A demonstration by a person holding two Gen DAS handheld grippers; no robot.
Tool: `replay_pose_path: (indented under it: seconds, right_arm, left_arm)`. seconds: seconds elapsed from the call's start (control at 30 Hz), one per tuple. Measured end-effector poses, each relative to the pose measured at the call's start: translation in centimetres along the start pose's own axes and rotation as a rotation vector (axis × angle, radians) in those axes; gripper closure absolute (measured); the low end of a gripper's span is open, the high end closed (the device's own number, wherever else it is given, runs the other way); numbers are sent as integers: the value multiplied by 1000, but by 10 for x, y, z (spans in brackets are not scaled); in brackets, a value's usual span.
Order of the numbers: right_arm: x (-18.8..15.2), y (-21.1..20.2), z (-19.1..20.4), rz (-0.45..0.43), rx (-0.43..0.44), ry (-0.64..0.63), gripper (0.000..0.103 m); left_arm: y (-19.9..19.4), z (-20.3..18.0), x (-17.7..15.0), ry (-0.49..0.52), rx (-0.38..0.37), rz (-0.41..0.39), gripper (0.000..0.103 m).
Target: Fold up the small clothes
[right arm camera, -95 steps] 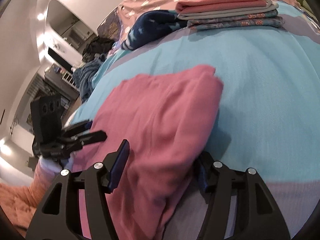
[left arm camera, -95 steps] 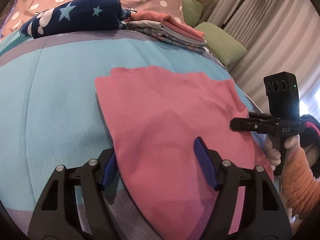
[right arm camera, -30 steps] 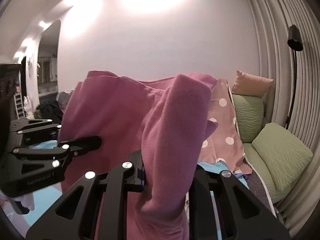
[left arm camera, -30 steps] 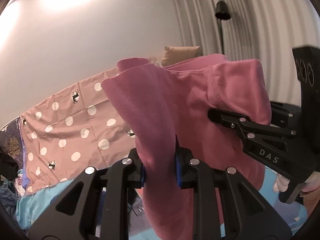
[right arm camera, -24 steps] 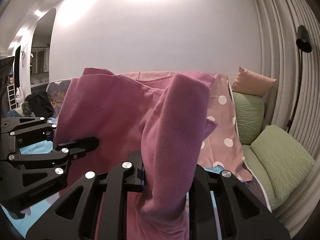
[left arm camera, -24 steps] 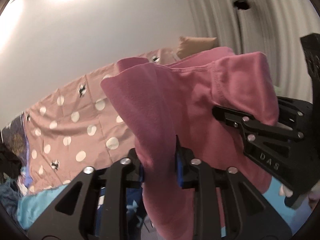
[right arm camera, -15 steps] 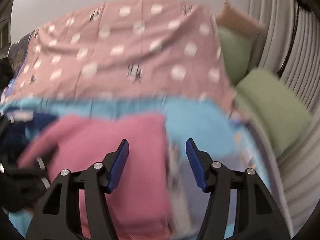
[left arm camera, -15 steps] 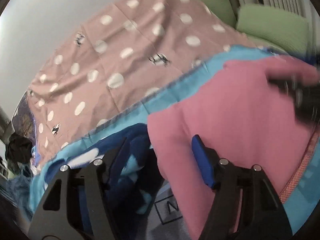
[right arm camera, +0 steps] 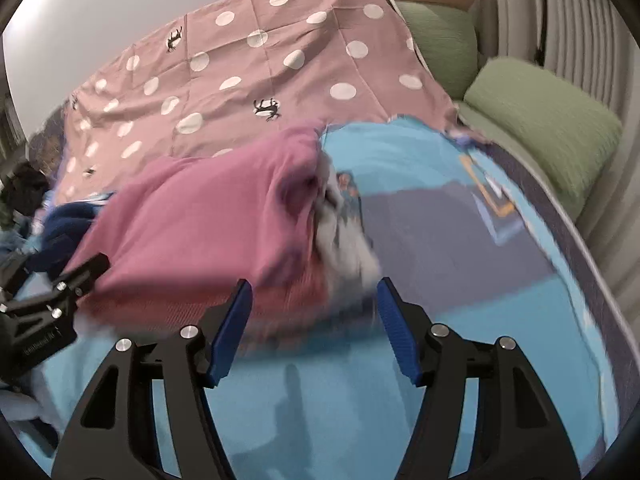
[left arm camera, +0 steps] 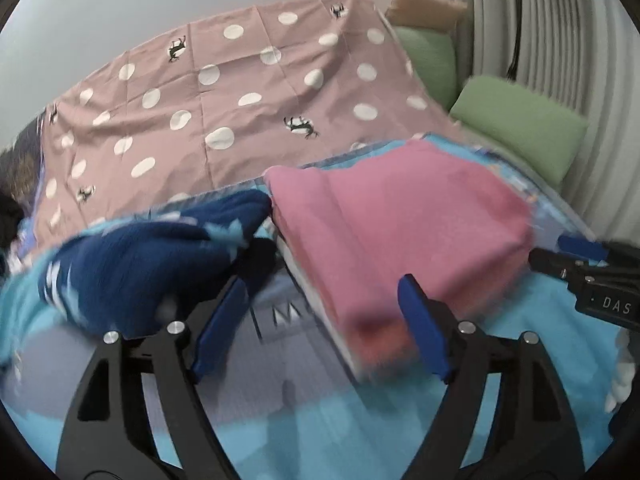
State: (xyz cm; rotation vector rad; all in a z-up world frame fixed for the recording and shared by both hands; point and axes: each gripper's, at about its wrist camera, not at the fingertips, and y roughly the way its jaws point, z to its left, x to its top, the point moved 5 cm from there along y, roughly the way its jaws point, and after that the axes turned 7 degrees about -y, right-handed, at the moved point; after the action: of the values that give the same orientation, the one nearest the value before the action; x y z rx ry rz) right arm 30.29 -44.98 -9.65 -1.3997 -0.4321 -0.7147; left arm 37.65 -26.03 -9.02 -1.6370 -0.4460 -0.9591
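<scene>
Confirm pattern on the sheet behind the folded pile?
Dusty pink sheet with white polka dots and small dark animal figures; clearest in the right wrist view.

Home bedroom: bed (left arm camera: 400, 420), pillows (right arm camera: 544, 120)

We see the pink garment (left arm camera: 404, 232) folded into a flat, roughly rectangular packet, lying on top of a stack of folded clothes (right arm camera: 344, 236) on the blue bedspread. Its near edge overhangs the layers beneath, where grey and patterned fabric show. Just beside the stack, to its left, lies a navy garment (left arm camera: 160, 256) with pale stars, bunched and unfolded.
</scene>
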Motion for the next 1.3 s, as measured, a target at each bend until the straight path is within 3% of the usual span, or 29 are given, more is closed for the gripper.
replay_pose_path:
  seconds: [0.1, 0.2, 0.27, 0.33, 0.53, 0.63, 0.73, 0.8, 0.93, 1.03, 1.3]
  right_arm:
    - [-26, -52, 6, -53, 59, 3, 39]
    - [-52, -102, 17, -99, 57, -49, 38]
    - [-68, -132, 23, -103, 1, -70, 25]
    - [-80, -162, 31, -114, -58, -70, 18]
    - [-104, -250, 51, -292, -90, -23, 5]
    - [-111, -278, 62, -338, -92, -37, 1]
    - [-120, -294, 68, -340, -113, -52, 2]
    - [-129, -299, 73, -313, -79, -41, 1]
    - [-147, -302, 81, -274, -66, -43, 1]
    - [-156, -308, 86, -280, -85, -52, 1]
    - [-168, -314, 92, -270, -75, -51, 1]
  left_arm:
    - [-46, -5, -28, -5, -81, 0, 18]
    - [-96, -13, -52, 34, -124, -36, 11]
    - [-136, -21, -66, 52, -147, -77, 3]
    - [-166, -26, -74, 55, -156, -119, 2]
    - [-246, -36, -88, -15, -200, -154, 2]
    - [-277, -38, -96, -41, -182, -177, 2]
    - [-303, -38, -106, -32, -88, -209, 2]
    - [-316, -40, -113, -21, -55, -226, 2]
    - [-332, -41, -124, -37, -61, -212, 2]
    - [-338, -37, -133, -47, -7, -175, 2]
    - [-353, -29, -147, -73, -6, -170, 2]
